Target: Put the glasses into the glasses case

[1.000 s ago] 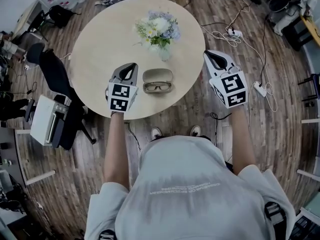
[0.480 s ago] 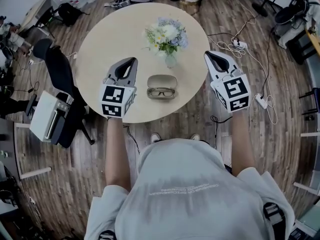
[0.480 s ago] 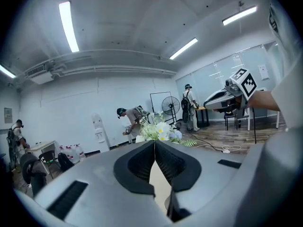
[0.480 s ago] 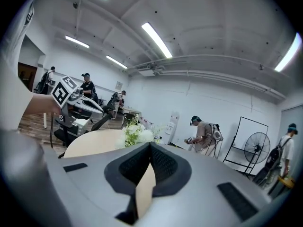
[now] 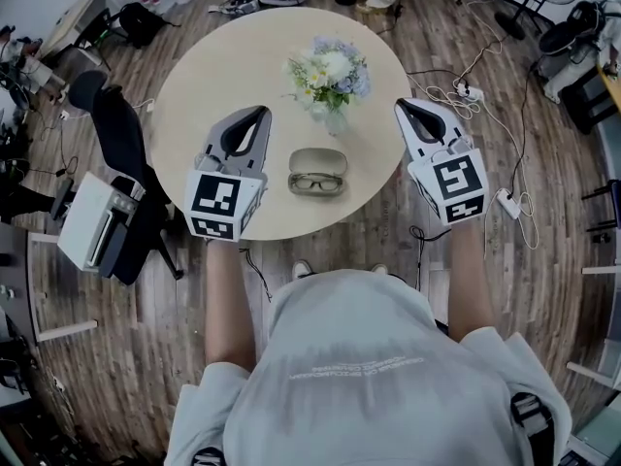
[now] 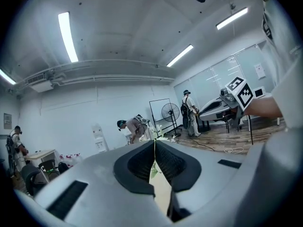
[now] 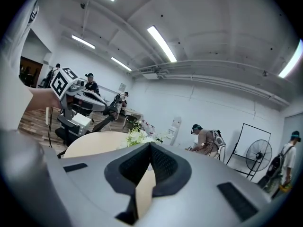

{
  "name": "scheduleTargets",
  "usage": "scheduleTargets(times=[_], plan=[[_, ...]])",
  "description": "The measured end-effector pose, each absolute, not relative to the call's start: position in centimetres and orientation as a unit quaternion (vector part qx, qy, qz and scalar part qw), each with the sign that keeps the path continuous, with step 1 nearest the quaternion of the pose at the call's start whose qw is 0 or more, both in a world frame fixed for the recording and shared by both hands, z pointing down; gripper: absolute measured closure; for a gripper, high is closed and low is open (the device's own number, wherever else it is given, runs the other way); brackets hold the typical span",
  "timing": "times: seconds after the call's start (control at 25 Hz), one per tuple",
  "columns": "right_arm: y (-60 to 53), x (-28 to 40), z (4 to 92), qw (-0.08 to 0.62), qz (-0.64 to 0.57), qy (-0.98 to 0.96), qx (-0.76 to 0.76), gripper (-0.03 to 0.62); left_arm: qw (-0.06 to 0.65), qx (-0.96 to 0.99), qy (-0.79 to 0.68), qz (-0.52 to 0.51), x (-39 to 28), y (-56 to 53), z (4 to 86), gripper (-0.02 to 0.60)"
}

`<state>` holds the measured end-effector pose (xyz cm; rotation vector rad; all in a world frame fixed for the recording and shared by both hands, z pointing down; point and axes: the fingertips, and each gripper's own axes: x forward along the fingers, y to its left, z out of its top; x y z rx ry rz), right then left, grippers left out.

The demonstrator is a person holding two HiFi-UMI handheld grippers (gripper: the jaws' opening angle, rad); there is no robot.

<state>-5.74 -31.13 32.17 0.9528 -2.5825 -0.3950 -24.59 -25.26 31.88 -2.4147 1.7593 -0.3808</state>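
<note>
Dark-framed glasses (image 5: 315,183) lie folded on the round light-wood table (image 5: 213,66), near its front edge. Just behind them, touching or nearly so, sits the beige oval glasses case (image 5: 318,159); I cannot tell whether its lid is up. My left gripper (image 5: 257,113) hovers left of both, jaws closed and empty. My right gripper (image 5: 406,106) hangs at the table's right rim, also shut and empty. In the left gripper view the fingertips (image 6: 154,142) meet with nothing between them, and in the right gripper view the gripper (image 7: 150,144) is likewise closed on nothing.
A glass vase of white and blue flowers (image 5: 333,71) stands behind the case. A black office chair (image 5: 114,142) and a white box (image 5: 92,226) sit left of the table. Cables and a power strip (image 5: 464,64) lie on the floor at right. People stand far off (image 7: 206,138).
The head camera has shifted, so the table sits higher and more to the right in view. My left gripper has risen a little and looks larger. Glasses and case have not moved.
</note>
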Motion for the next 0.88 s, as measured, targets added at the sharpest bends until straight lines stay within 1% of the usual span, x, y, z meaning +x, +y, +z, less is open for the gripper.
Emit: scheduleTargets(times=[0.4, 0.88], plan=[[-30.6, -6.0, 32.0, 0.178, -0.139, -0.916, 0.331, 0.592, 0.087, -0.801, 0.574, -0.147, -23.3, -24.8, 31.4, 0.566], [-30.2, -6.1, 32.8, 0.179, -0.133, -0.919, 0.324, 0.592, 0.062, -0.799, 0.575, -0.163, -23.5, -24.5, 33.3, 0.566]])
